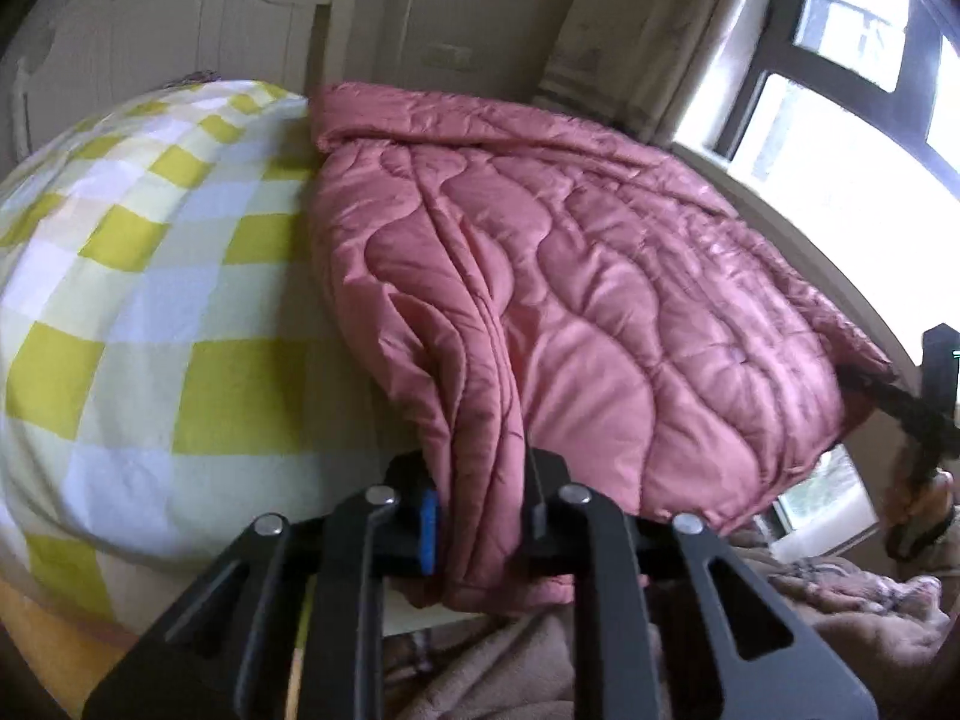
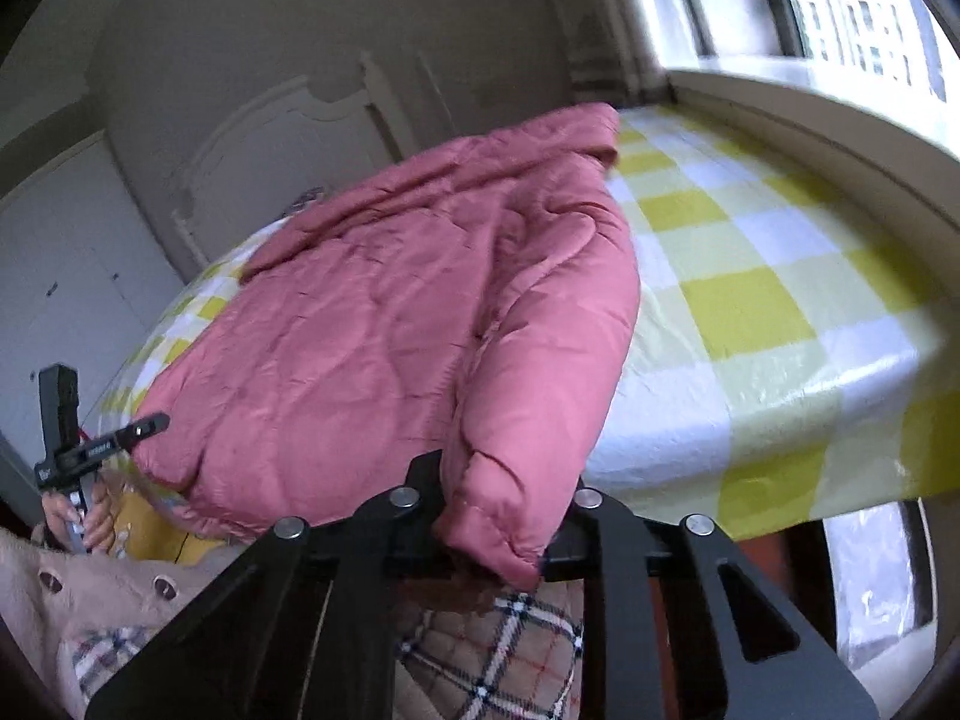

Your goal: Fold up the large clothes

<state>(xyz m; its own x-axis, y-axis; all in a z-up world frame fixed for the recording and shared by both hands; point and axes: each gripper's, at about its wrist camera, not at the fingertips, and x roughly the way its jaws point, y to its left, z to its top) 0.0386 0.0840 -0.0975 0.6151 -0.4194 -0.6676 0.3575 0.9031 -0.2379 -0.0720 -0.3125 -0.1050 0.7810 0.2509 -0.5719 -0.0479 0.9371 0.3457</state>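
Note:
A pink quilted padded coat [image 1: 570, 276] lies on a bed with a yellow and white checked sheet [image 1: 138, 276]. My left gripper [image 1: 480, 516] is shut on a bunched edge of the coat at the near edge of the bed. In the right wrist view the coat [image 2: 384, 324] spreads toward the headboard. My right gripper [image 2: 498, 528] is shut on the cuff end of a folded sleeve [image 2: 540, 372] near the bed's foot edge. The left gripper also shows in the right wrist view [image 2: 141, 427], at the coat's far corner. The right gripper's body shows at the right edge of the left wrist view [image 1: 936, 372].
A white headboard [image 1: 180, 18] and wardrobe doors [image 2: 282, 138] stand behind the bed. A window with a wide sill [image 2: 840, 114] runs along one side. The checked sheet [image 2: 780, 300] lies beside the coat. The person's beige coat [image 2: 90, 588] and plaid lining [image 2: 510, 648] are below.

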